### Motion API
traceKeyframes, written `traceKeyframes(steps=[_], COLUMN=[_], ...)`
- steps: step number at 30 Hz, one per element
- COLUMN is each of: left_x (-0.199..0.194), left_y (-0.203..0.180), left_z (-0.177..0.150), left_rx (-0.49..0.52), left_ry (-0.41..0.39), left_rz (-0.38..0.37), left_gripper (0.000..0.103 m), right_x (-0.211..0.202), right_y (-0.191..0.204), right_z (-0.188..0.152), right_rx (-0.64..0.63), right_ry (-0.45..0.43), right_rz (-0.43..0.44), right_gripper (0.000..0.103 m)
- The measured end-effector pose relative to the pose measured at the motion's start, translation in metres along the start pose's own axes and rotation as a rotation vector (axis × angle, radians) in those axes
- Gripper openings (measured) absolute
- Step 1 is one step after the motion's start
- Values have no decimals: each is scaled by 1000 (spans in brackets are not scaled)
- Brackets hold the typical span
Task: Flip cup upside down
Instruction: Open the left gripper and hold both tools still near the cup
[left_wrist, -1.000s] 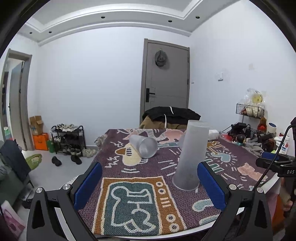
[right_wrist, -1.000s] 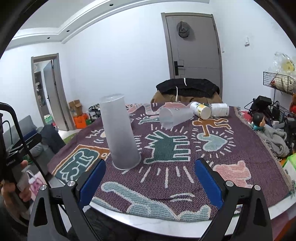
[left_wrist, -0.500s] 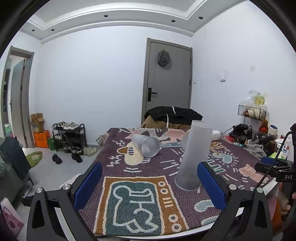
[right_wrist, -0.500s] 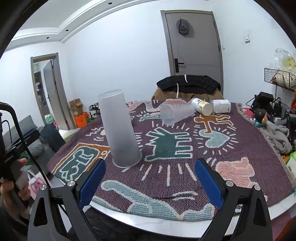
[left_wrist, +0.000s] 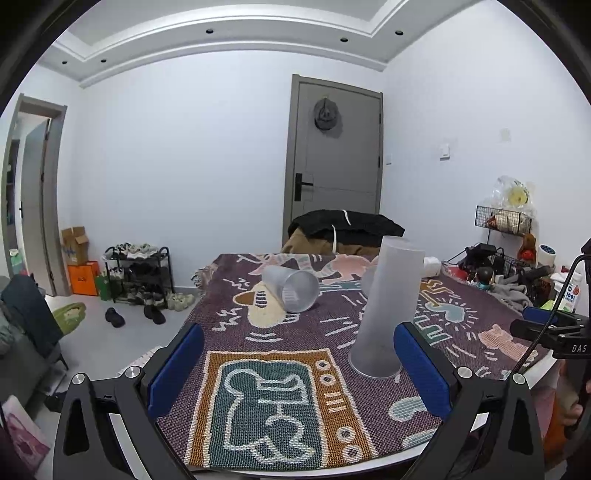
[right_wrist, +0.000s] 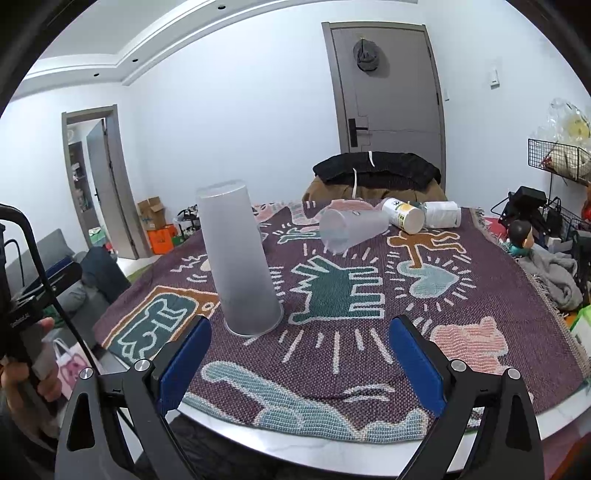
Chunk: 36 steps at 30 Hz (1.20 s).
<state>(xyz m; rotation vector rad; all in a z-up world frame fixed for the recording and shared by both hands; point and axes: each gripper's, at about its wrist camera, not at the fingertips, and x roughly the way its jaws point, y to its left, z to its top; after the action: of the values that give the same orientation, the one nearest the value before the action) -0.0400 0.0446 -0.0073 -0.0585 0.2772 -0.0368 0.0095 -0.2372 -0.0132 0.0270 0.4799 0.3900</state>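
We take the tall frosted cup (right_wrist: 242, 264) as landmark: it stands mouth-down on the patterned blanket (right_wrist: 369, 295) covering the desk (right_wrist: 295, 448), wide rim on the cloth and closed base uppermost, so we judge the flip done for this cup. Behind it a shorter frosted cup (left_wrist: 291, 288) lies on its side, and a third cup (right_wrist: 351, 229) lies likewise farther back, beside a toppled canister (right_wrist: 403, 218) and a white roll (right_wrist: 443, 218); whether these also await turning we cannot say. The left hand-held gripper (left_wrist: 299, 367) and the right hand-held gripper (right_wrist: 301, 363) both hover near the tall cup with jaws spread wide, holding nothing, neither touching it.
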Motion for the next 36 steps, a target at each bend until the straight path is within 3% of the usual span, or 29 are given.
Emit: traceKeyframes(steps=[36], left_x=[2], left_y=[2], left_z=[1], left_rx=[2], left_ry=[6], left_rz=[48], left_gripper=[103], right_x=[3], right_y=[5], right_z=[-1], right_rx=[-6], right_ry=[21], right_rz=[0], right_gripper=[97])
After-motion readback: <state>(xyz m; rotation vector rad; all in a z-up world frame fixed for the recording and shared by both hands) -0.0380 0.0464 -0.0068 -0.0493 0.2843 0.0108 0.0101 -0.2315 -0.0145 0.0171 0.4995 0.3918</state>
